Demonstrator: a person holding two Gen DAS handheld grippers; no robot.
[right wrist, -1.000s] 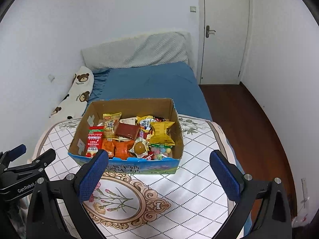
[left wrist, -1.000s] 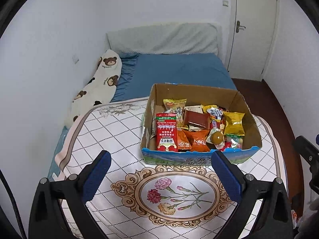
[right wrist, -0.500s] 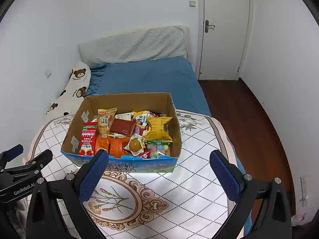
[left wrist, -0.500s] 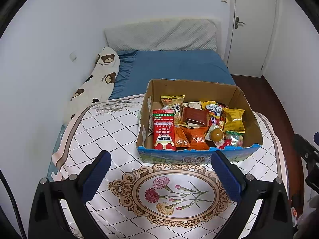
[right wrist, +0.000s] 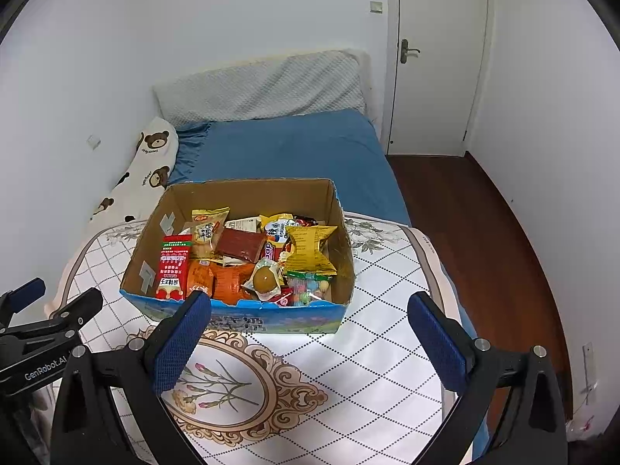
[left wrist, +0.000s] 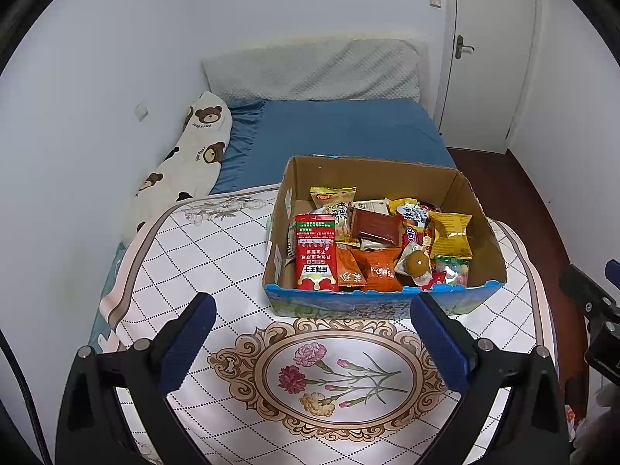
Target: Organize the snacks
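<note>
Ahead of me a white quilt (left wrist: 217, 255) with a diamond grid and a flower medallion (left wrist: 341, 376) covers the near surface, beyond it a blue bed sheet (left wrist: 341, 131), a bear-print bolster (left wrist: 186, 162) along the wall, a grey pillow (left wrist: 314, 69) and a closed white door (right wrist: 438, 58).

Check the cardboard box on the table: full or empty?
Full. The cardboard box is packed with snack packets, such as a yellow bag, covering its floor.

box (left wrist: 383, 302) walls ringing snacks (left wrist: 381, 240), open top
</note>
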